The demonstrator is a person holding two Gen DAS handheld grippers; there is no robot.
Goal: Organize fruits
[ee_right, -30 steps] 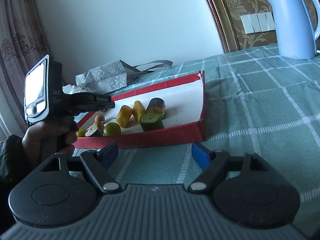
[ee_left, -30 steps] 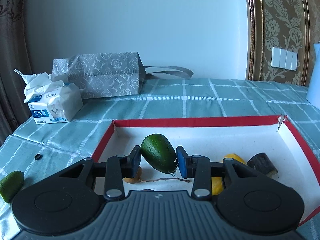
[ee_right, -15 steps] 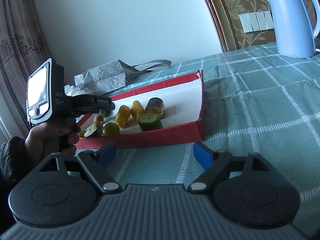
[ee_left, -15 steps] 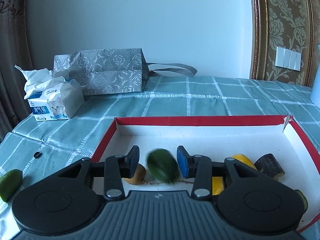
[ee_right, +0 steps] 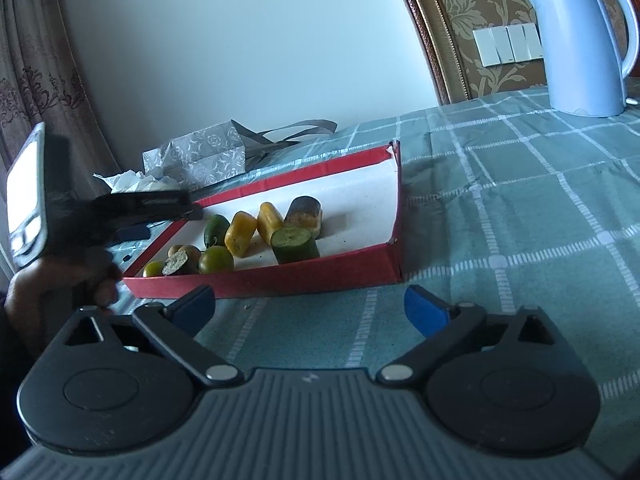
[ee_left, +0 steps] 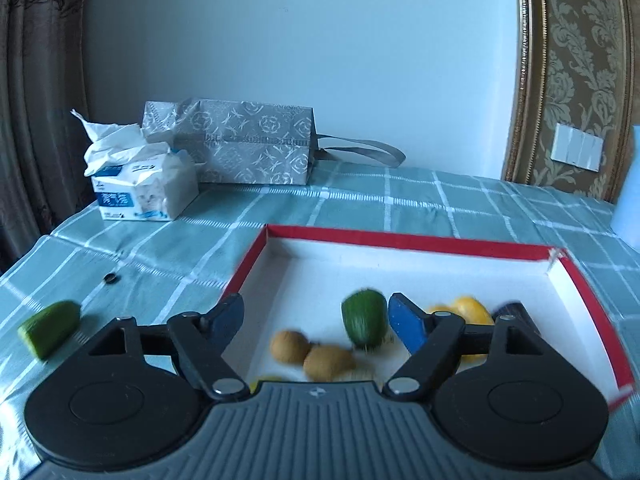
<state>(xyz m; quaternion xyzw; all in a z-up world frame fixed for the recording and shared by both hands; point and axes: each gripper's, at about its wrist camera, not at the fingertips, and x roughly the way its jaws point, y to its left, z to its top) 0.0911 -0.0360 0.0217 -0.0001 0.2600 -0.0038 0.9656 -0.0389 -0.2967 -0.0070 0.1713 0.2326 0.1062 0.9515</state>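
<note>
Fruit lies gathered in the red-rimmed tray (ee_left: 404, 242) on our checked cloth (ee_right: 520, 184). Our left gripper (ee_left: 316, 314) has just been opening; its jaws now stand well apart, gripping nothing, and the green fruit piece (ee_left: 363, 317) sits loose in the tray close by the right pad, with two brown fruits (ee_left: 310, 354) at seven o'clock from it. Another green piece (ee_left: 50, 327) lies on the cloth at nine o'clock of the tray. Our right gripper (ee_right: 310, 306) has also just been opening, empty and spread wide above bare cloth, the tray at twelve o'clock.
</note>
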